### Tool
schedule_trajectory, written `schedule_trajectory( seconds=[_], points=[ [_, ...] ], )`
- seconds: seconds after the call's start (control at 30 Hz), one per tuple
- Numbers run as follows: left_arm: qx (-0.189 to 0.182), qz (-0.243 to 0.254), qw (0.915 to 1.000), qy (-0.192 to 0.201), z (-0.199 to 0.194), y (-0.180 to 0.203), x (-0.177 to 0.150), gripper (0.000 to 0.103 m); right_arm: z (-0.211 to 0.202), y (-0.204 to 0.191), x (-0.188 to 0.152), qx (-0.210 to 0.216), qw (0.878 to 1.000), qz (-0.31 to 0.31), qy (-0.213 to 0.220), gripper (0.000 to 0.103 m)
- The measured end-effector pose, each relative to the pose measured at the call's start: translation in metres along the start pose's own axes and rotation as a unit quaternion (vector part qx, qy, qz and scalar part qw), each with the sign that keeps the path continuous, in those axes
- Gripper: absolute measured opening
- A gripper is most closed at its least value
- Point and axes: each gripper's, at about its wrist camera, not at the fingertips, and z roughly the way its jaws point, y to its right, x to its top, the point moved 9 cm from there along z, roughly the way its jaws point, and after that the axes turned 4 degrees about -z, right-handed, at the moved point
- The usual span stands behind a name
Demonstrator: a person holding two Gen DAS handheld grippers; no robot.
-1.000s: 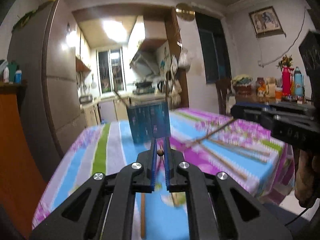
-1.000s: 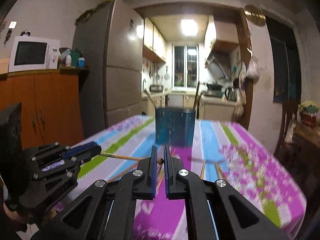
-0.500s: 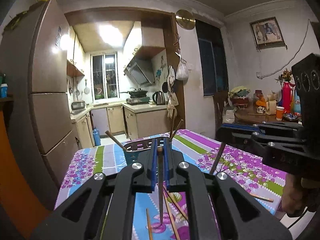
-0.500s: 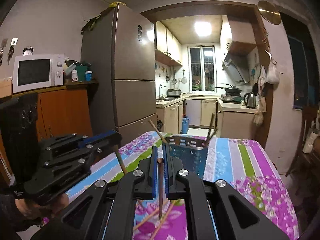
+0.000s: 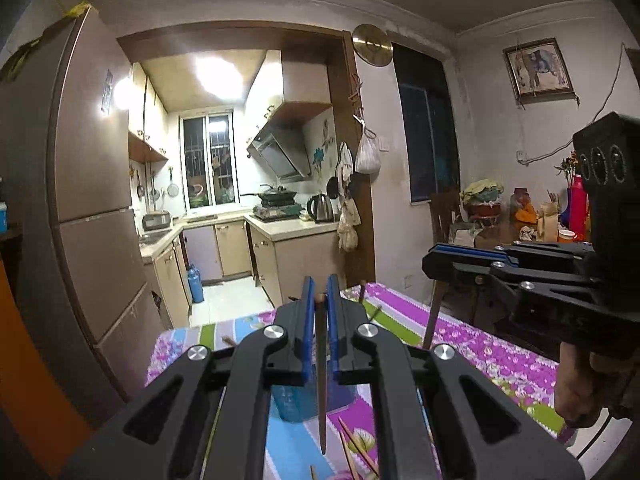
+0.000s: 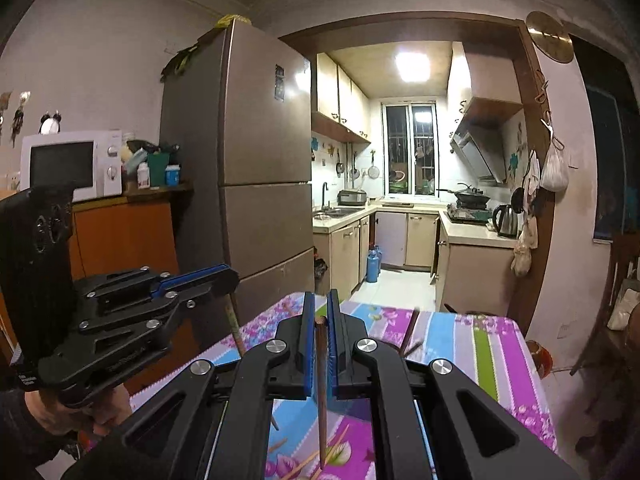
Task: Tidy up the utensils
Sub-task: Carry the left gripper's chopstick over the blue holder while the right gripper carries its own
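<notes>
My left gripper [image 5: 319, 300] is shut on a brown chopstick [image 5: 321, 380] that hangs point down above the table. My right gripper [image 6: 319, 304] is shut on another brown chopstick [image 6: 321, 392], also hanging point down. A blue utensil basket [image 5: 296, 404] stands on the table just below and behind the left fingers, mostly hidden by them; chopstick ends [image 5: 362, 292] stick up from it. Loose chopsticks [image 5: 352, 448] lie on the cloth in front of it. The right gripper shows at the right of the left wrist view [image 5: 436, 258], its chopstick [image 5: 430, 326] hanging under it.
The table has a flowered, striped cloth [image 6: 500, 360]. A tall fridge [image 6: 256, 184] stands to the left, with a microwave [image 6: 72, 164] on an orange cabinet beside it. The kitchen lies behind. A side table with bottles [image 5: 560, 216] is at the right.
Both grippers have risen and tilted up, each lifting its chopstick off the cloth so that it hangs vertical. The basket has dropped low in both views, behind the fingers.
</notes>
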Motion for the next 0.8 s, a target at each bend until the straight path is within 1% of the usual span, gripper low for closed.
schedule_trajectory(
  seconds=[0.2, 0.47, 0.6, 0.8],
  points=[
    [-0.002, -0.014, 0.9998, 0.01, 0.011, -0.002, 0.032, 0.005, 0.01, 0.017, 0.039, -0.006, 1.0, -0.001, 0.016, 0.007],
    [0.01, -0.015, 0.9995, 0.028, 0.036, -0.005, 0.068, 0.005, 0.033, 0.034, 0.083, -0.011, 0.999, -0.002, 0.039, 0.007],
    [0.017, -0.015, 0.9989, 0.04, 0.05, -0.012, 0.087, 0.005, 0.051, 0.043, 0.095, -0.016, 0.999, -0.001, 0.043, 0.007],
    [0.026, -0.028, 0.9985, 0.038, 0.078, -0.028, 0.098, 0.005, 0.085, 0.062, 0.098, -0.025, 0.999, 0.004, 0.032, 0.007]
  ],
)
